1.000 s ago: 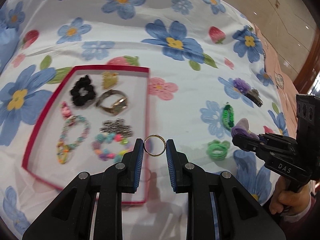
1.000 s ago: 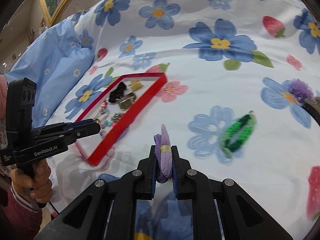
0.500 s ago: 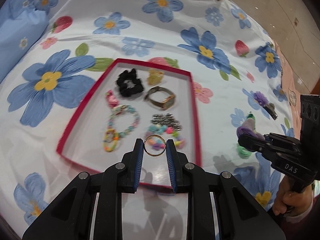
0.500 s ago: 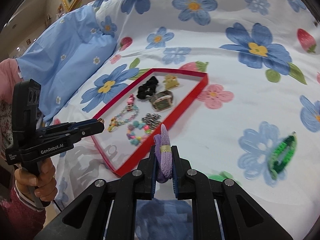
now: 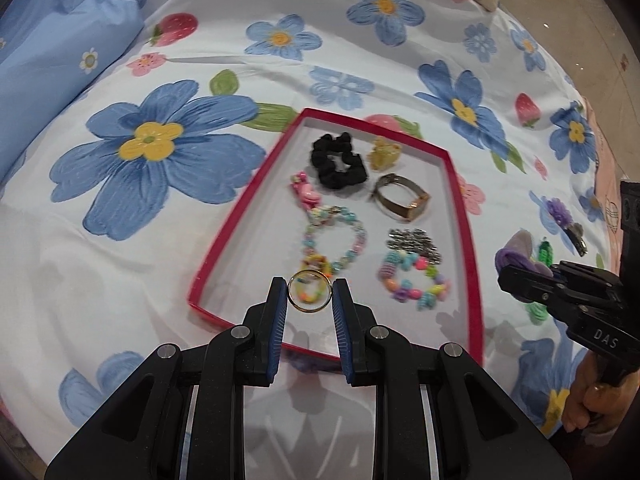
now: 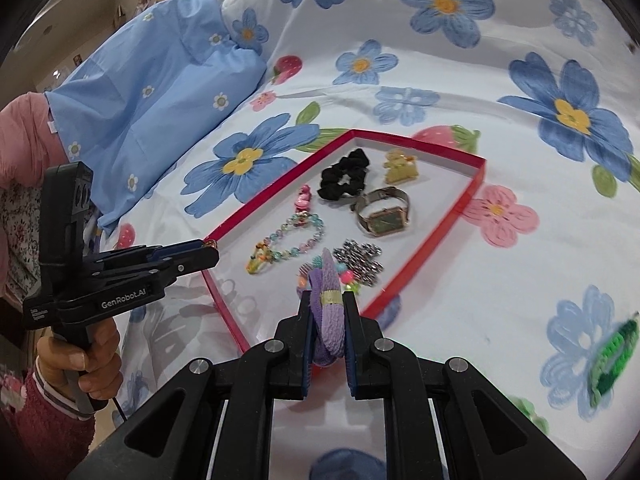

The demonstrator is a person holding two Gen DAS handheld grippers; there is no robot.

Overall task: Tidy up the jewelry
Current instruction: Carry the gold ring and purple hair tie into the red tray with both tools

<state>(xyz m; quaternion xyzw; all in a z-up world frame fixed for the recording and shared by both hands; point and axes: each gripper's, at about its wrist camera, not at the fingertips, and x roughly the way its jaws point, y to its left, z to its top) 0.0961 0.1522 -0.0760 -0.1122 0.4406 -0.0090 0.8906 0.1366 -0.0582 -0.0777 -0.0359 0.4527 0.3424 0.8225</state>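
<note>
My left gripper (image 5: 310,295) is shut on a thin gold ring (image 5: 310,309) and holds it above the near end of the red-rimmed tray (image 5: 460,200). My right gripper (image 6: 327,310) is shut on a purple hair tie (image 6: 330,322) over the tray's near right edge (image 6: 428,248). The tray holds a black scrunchie (image 5: 338,162), a yellow clip (image 5: 384,154), a gold watch (image 5: 402,198), a pink charm (image 5: 306,192), two pastel bead bracelets (image 5: 334,240), and a silver chain piece (image 5: 414,242). The right gripper also shows in the left wrist view (image 5: 520,282), the left gripper in the right wrist view (image 6: 212,254).
The tray lies on a bed with a white flowered sheet (image 5: 160,152). A blue pillow (image 6: 152,88) is at the left. Loose on the sheet to the right are a green hair tie (image 6: 612,354), a green clip (image 5: 545,252) and a purple flower clip (image 5: 564,218).
Both grippers have moved left with their loads. The gold ring now hangs over the tray's near end, and the purple hair tie has come over the tray's near right edge.
</note>
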